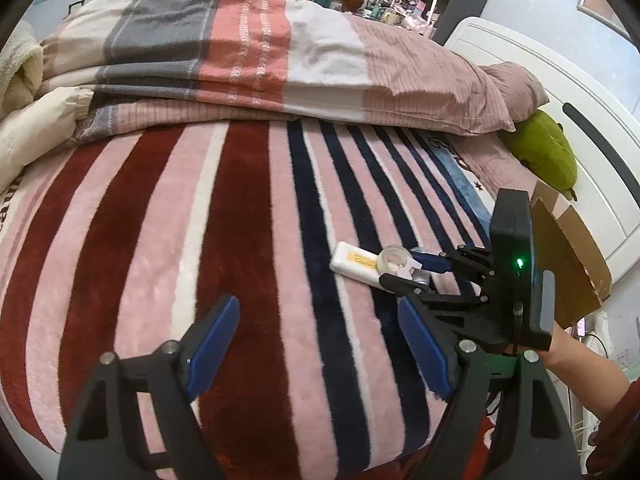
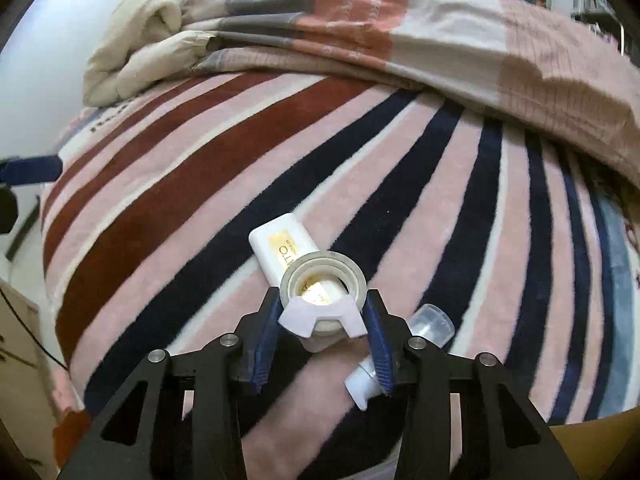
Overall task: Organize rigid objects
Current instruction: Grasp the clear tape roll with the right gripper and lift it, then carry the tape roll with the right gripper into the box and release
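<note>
Right gripper (image 2: 323, 322) is clamped on the tape roll (image 2: 322, 280), hole up, white box (image 2: 280, 246) just beyond the fingertips, long axis pointing away-left; left gripper (image 1: 320, 344) is spread, empty, farther off.

tape roll (image 2: 322, 280): 1 | white box (image 2: 280, 246): 1 | small bottle (image 2: 400, 356): 1

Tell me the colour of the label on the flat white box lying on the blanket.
Gold-yellow, on the white box; clearest in the right wrist view.
</note>
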Demonstrator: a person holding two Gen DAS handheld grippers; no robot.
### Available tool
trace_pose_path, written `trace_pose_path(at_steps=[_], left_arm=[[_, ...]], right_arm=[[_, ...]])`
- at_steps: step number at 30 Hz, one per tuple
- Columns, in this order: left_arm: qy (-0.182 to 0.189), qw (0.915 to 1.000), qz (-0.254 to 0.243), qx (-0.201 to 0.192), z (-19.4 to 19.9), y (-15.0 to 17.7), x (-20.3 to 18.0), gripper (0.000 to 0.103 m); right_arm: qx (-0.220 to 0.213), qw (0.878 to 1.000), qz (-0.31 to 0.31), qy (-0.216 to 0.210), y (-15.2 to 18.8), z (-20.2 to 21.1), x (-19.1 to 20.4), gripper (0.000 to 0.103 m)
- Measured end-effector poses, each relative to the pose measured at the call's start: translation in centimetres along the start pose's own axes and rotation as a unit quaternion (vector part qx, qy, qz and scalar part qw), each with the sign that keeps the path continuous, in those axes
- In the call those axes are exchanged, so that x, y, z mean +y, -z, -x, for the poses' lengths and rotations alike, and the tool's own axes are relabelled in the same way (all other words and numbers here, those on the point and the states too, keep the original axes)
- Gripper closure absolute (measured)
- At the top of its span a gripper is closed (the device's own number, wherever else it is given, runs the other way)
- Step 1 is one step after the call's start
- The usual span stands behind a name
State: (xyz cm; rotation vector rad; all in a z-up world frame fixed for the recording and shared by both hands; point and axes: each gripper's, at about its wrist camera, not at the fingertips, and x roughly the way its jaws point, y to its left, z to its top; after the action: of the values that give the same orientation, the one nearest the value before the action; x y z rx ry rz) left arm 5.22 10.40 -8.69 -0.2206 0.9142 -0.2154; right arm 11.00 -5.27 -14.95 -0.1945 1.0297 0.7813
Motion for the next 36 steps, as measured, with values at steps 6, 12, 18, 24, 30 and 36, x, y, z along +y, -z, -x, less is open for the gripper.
trace_pose_path(at_steps=[6,12,18,24,30,36], left_arm=[[0.041,0.9990,-0.018,0.002,0.1,-0.4,-2.8,0.024],[0.112,0.9924,-0.051,0.002,0.7,-1.1,-7.7,0.025],[0.167,0.9830,-0.076,-0.004,1.6,-2.7,-12.7,0.056],[0.188,0.9741,-0.126,0.001,1.2,-4.9,-18.8,0.074],[0.201,0.9649,-0.166,0.031,-1.6,-6.4,-25.1,0.074],[0.198,0.9565,-0.194,0.090,-5.6,-7.5,-30.3,0.074]], right_arm=[[-0.028,0.999,0.017,-0.025,0.3,3.6,1.7,0.067],[-0.071,0.994,0.034,-0.079,0.8,10.6,3.7,0.067],[-0.113,0.990,0.037,-0.079,1.7,16.4,3.1,0.067],[-0.141,0.988,0.015,-0.060,2.6,20.3,-0.5,0.067],[-0.146,0.989,-0.023,-0.024,4.4,22.5,-5.5,0.067],[-0.114,0.990,-0.076,0.004,5.9,23.4,-10.6,0.067]])
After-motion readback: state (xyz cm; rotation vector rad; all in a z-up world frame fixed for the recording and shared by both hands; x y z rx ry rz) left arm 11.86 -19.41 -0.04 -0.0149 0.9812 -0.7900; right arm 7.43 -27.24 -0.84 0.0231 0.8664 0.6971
